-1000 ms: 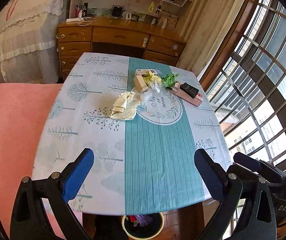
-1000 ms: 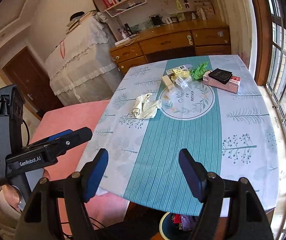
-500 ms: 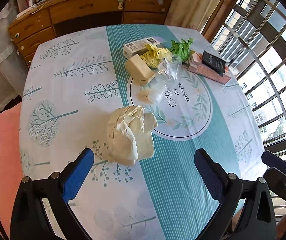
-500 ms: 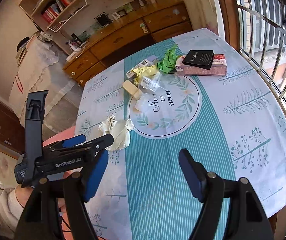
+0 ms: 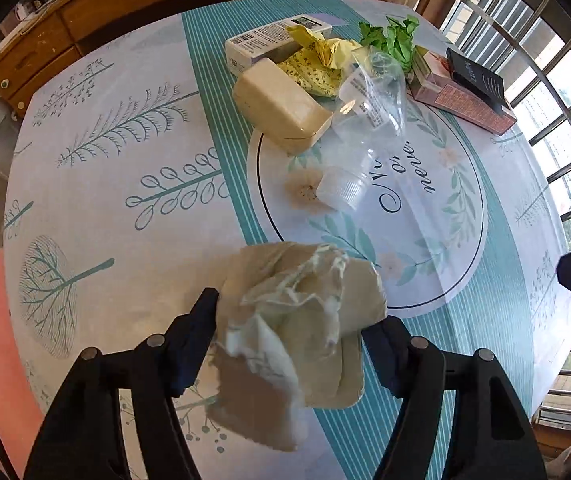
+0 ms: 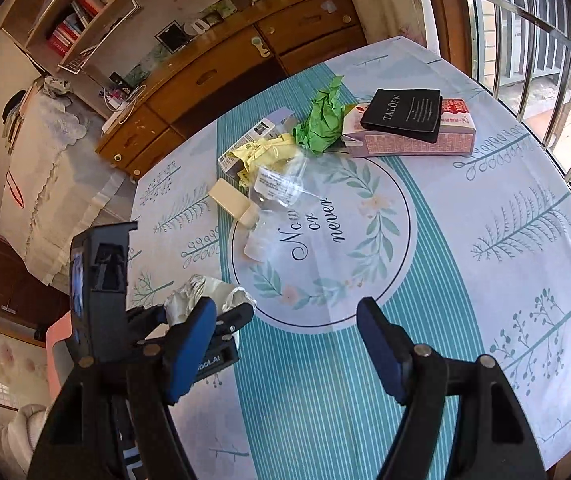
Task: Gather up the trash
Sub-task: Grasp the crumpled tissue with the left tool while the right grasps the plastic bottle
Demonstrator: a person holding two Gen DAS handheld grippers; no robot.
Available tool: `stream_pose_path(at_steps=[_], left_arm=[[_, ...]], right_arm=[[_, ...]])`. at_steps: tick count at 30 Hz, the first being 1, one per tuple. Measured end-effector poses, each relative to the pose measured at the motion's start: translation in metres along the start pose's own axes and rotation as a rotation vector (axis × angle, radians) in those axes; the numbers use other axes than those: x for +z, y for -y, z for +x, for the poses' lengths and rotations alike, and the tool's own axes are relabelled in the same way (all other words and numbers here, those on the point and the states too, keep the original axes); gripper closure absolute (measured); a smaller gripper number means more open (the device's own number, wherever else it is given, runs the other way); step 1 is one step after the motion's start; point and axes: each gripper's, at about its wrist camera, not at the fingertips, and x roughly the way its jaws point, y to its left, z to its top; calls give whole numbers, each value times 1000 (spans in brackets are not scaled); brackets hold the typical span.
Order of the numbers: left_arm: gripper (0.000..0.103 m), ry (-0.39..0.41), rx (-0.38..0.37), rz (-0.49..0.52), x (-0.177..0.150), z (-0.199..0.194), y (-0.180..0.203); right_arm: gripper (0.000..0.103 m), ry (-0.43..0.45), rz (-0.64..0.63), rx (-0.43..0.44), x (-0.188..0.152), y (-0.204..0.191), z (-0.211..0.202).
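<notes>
The crumpled cream paper wad (image 5: 299, 320) lies on the tree-print tablecloth (image 5: 105, 184), near its front edge. It looks light and soft, so it should squash easily; a pinch across the thick middle seems best. The left gripper (image 5: 289, 340) has its fingers on both sides of the wad, touching it, though a firm clamp cannot be told. Nothing blocks it. Farther back lie a clear plastic bottle (image 5: 365, 136) and a cream soap-like block (image 5: 281, 106). The right gripper (image 6: 285, 344) hovers with fingers apart, holding nothing.

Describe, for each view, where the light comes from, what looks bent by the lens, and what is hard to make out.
Left wrist view: daylight enters through the barred window; the table edge bows; the clear bottle is faint against the cloth. Right wrist view: the window bars curve, and the crumpled tissue is partly hidden behind the left gripper.
</notes>
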Motion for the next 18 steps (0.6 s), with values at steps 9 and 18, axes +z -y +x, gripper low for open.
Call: stream_pose_path(at_steps=[9,18], left_arm=[[42,34,-124,-119,5,-16,-48],[42,78,-148,-236,14,-36,-87]], right_arm=[[40,-67,45,14,31,-7,64],[48,-95,124,-11,50,-14,114]])
